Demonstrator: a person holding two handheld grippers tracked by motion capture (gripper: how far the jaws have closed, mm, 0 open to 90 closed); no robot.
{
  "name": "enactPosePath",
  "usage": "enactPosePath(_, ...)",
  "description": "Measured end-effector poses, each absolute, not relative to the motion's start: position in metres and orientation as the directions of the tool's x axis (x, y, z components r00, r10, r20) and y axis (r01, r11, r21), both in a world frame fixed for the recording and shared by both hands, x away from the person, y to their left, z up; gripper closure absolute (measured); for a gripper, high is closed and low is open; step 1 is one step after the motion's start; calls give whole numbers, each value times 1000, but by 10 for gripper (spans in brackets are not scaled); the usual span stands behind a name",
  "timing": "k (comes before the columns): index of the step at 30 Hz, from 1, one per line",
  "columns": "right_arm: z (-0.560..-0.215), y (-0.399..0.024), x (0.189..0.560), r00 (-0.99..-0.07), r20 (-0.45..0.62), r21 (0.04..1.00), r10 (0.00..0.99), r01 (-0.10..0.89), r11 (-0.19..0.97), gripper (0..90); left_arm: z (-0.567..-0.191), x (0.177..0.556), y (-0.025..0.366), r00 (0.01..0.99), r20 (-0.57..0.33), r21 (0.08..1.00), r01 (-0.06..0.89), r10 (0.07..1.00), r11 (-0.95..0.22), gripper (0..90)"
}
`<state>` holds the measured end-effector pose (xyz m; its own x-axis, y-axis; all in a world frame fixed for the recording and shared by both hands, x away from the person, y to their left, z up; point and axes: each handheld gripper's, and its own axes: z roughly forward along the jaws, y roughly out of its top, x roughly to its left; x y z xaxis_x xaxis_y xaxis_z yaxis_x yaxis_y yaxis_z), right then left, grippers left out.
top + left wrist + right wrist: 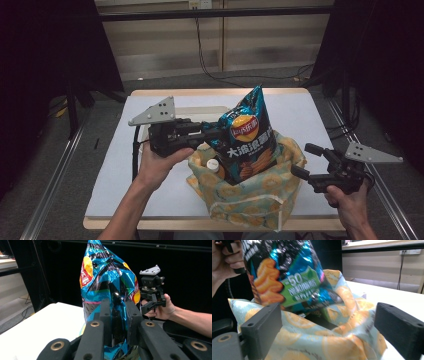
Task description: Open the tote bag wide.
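**Chip bag getting pinched over the orange-print bag**

The table [150, 200] is carrying a fabric bag [250, 195] with an orange-slice print, sitting at its near edge around the middle. The blue chip bag [247, 137] is standing upright with its bottom inside that fabric bag. The left gripper [212, 134] is pinching the chip bag's left side. The right gripper [306, 161] is hanging just right of the fabric bag, jaws spread wide with nothing between them.
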<state>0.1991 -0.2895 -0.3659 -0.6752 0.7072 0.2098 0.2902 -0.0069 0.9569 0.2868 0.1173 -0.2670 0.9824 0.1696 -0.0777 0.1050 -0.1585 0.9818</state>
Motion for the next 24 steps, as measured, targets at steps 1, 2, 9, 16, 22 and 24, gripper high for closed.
enactPosePath(1,-366,-291,198,-672,216,955,709,295,-11,58,-266,287,118,982,-74,982,102,171,-159,796)
enactPosePath(2,-366,-293,197,-668,218,955,711,298,-12,50,-264,287,119,983,-72,982,99,172,-159,796)
enactPosePath(9,-373,-303,188,-687,199,960,699,280,2,0,-252,288,125,982,-48,985,77,184,-153,794)
enactPosePath(16,-382,-309,181,-679,200,958,707,287,5,0,-244,292,131,982,-46,987,73,184,-144,792)
enactPosePath(22,-386,-314,176,-651,184,953,736,300,27,28,-238,295,143,981,-42,991,65,191,-117,790)
enactPosePath(24,-389,-315,175,-640,174,951,748,306,40,29,-235,296,146,980,-30,990,55,195,-126,790)
